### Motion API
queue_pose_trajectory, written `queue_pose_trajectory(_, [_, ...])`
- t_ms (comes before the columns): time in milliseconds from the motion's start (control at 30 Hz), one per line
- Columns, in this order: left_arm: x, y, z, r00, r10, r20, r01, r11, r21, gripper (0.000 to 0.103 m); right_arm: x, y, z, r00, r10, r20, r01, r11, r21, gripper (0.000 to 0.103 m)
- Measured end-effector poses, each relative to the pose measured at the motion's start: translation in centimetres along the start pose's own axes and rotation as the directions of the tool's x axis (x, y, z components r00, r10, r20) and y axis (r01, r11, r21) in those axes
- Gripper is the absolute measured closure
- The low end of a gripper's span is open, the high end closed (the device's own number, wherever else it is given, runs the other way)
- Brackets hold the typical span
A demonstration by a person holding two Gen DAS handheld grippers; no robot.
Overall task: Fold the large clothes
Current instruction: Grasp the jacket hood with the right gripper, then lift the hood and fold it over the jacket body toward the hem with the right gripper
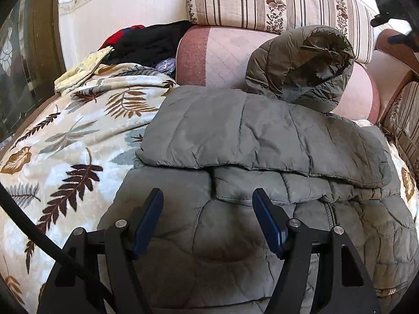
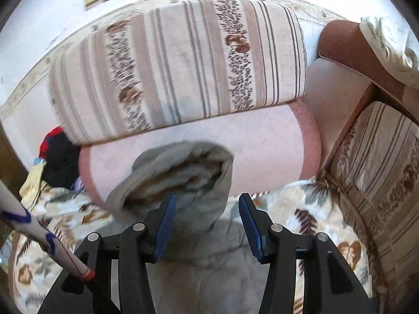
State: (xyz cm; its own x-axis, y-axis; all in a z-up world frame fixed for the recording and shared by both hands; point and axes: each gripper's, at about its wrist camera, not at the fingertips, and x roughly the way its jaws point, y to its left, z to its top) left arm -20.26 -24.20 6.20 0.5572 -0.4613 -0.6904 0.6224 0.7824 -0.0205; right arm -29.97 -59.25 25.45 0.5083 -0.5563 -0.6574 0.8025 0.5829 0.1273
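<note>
A grey quilted hooded jacket (image 1: 235, 136) lies folded on a leaf-patterned blanket (image 1: 65, 141) on a sofa. One panel is folded across its middle. Its hood (image 1: 303, 62) stands up against a pink bolster cushion (image 1: 217, 55). My left gripper (image 1: 207, 192) hovers open over the near part of the jacket, and its blue pads (image 1: 150, 217) touch no fabric. In the right wrist view, which is blurred, my right gripper (image 2: 207, 196) is open above the jacket's collar. The hood (image 2: 180, 170) is just ahead of it and shows through the gap between the pads.
A striped floral cushion (image 1: 275, 0) lies on top of the pink bolster. Dark and red clothes (image 1: 146, 41) and a yellow cloth (image 1: 83, 68) are piled at the back left. A brown sofa arm (image 2: 348, 52) and a striped cushion (image 2: 379, 172) close off the right side. A white pole (image 2: 39, 233) crosses the lower left.
</note>
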Motion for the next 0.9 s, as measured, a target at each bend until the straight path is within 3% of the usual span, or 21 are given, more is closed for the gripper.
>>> queue_pose_trajectory(167, [0.4, -0.4, 0.0, 1.000, 0.005, 0.014, -0.005, 1.000, 0.015, 0.034, 4.2, -2.9, 2.3, 0.996, 0.086, -0.041, -0.076, 0.979, 0.192, 0.049])
queue_pose_trajectory(267, [0.5, -0.7, -0.1, 1.000, 0.003, 0.024, -0.004, 1.000, 0.031, 0.034, 6.0, -2.8, 3.4, 0.996, 0.081, -0.031, -0.073, 0.976, 0.206, 0.049])
queue_pose_trajectory(367, [0.6, -1.0, -0.1, 0.999, 0.002, 0.037, -0.003, 0.999, 0.041, 0.034, 8.6, -3.4, 3.9, 0.984, 0.168, -0.056, -0.141, 0.935, 0.325, 0.046])
queue_pose_trajectory(567, [0.9, -1.5, -0.2, 0.999, 0.007, 0.043, -0.010, 0.998, 0.060, 0.034, 12.2, -2.1, 4.0, 0.981, 0.186, -0.053, -0.157, 0.925, 0.347, 0.045])
queue_pose_trajectory(633, [0.9, -1.6, -0.2, 0.999, 0.004, 0.043, -0.007, 0.998, 0.066, 0.034, 13.1, -2.6, 3.6, 0.979, 0.201, -0.038, -0.170, 0.904, 0.392, 0.046])
queue_pose_trajectory(733, [0.9, -1.8, -0.2, 0.999, 0.000, 0.043, -0.003, 0.997, 0.073, 0.034, 13.7, -2.1, 3.1, 0.971, 0.235, -0.046, -0.203, 0.910, 0.361, 0.084])
queue_pose_trajectory(800, [0.8, -1.8, -0.2, 0.999, -0.003, 0.045, 0.000, 0.998, 0.071, 0.034, 12.9, -1.5, 2.6, 0.968, 0.248, -0.026, -0.226, 0.917, 0.328, 0.091])
queue_pose_trajectory(900, [0.6, -1.5, 0.0, 0.999, -0.008, 0.051, 0.004, 0.998, 0.060, 0.034, 10.4, -1.2, 1.6, 0.955, 0.296, 0.016, -0.285, 0.900, 0.330, 0.094])
